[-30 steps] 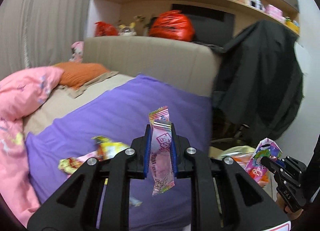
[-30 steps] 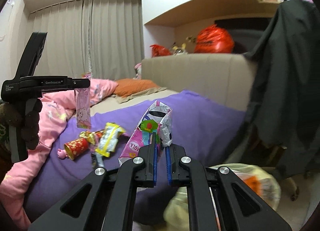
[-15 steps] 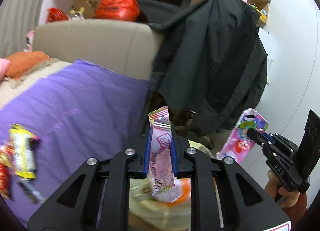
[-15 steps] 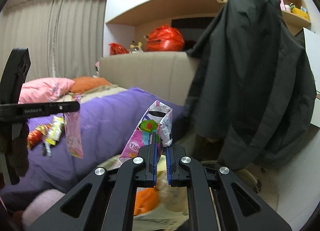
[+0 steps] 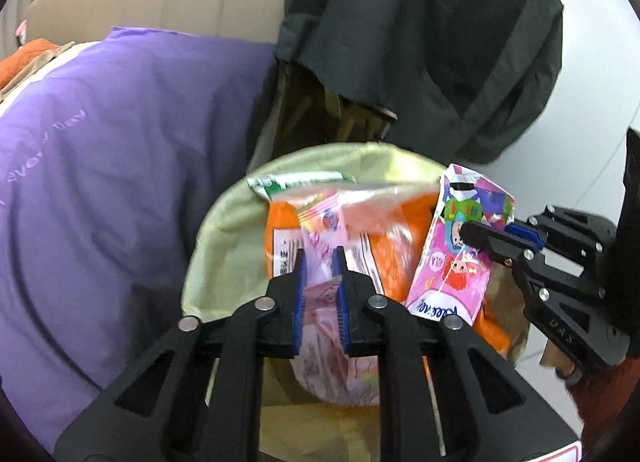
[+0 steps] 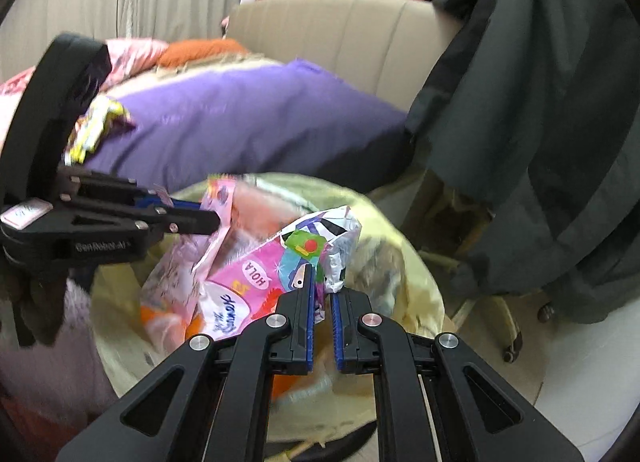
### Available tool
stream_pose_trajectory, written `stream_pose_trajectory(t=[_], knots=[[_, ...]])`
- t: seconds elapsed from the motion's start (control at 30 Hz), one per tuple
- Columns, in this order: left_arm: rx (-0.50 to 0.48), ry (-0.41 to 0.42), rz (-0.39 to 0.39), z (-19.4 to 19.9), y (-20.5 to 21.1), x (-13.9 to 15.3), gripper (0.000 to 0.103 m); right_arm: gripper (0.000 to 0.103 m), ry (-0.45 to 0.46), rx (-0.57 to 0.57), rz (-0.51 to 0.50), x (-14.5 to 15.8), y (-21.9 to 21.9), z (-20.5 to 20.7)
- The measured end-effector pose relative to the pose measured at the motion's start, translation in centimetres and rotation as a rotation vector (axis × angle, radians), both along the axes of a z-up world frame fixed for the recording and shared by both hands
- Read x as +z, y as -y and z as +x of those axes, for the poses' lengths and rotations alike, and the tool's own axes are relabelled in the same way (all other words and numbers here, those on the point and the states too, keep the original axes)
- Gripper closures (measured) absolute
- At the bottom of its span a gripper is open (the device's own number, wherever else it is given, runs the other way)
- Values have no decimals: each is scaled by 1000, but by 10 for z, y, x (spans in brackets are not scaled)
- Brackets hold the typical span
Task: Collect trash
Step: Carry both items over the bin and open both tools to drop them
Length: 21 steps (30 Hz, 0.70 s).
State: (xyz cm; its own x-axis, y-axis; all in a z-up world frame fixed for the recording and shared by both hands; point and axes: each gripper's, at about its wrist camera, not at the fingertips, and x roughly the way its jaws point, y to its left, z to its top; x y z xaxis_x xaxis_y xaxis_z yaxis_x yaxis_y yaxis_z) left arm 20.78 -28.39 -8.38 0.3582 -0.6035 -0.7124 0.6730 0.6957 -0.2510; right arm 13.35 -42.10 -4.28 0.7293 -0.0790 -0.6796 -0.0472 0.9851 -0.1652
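My left gripper (image 5: 319,258) is shut on a pale pink candy wrapper (image 5: 324,302) and holds it over the open trash bin with a pale green liner (image 5: 228,230). My right gripper (image 6: 321,282) is shut on a bright pink cartoon snack bag (image 6: 256,282), also over the bin (image 6: 404,262). The snack bag shows in the left wrist view (image 5: 456,258), with the right gripper (image 5: 476,236) coming in from the right. The left gripper (image 6: 208,218) and its wrapper (image 6: 188,262) show in the right wrist view. Orange packaging (image 5: 396,250) lies inside the bin.
A purple blanket (image 5: 120,166) covers the bed left of the bin. More wrappers (image 6: 96,130) lie on it. A dark jacket (image 6: 532,122) hangs over a chair right behind the bin. A beige headboard (image 6: 344,34) stands behind the bed.
Both grippers swung right from the bed and dropped down over the trash bin, each still holding its wrapper. The bin now fills the middle of both views.
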Motion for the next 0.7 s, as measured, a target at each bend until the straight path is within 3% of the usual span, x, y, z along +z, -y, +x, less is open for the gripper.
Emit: stream_pose_trajectory(t=[0.17,0.27,0.37,0.57,0.7], knots=[[-63,-32,12,-13,21,-13,91,94,-12,19,-42,-2,2,-13],[-78,-7,12,-18,26,-12,91,94,-14,16,-19,0,6,-19],[-58,-6,-3,-14,19,-8,91,94,-6,24,34,5,5,-21],[-12,-12,-35,0,-7,4,91,94,-16,43,32,6,-8,-12],[-10,-51,-65,8,-20,7,88,93,-18,36,86,9,-11,-4]])
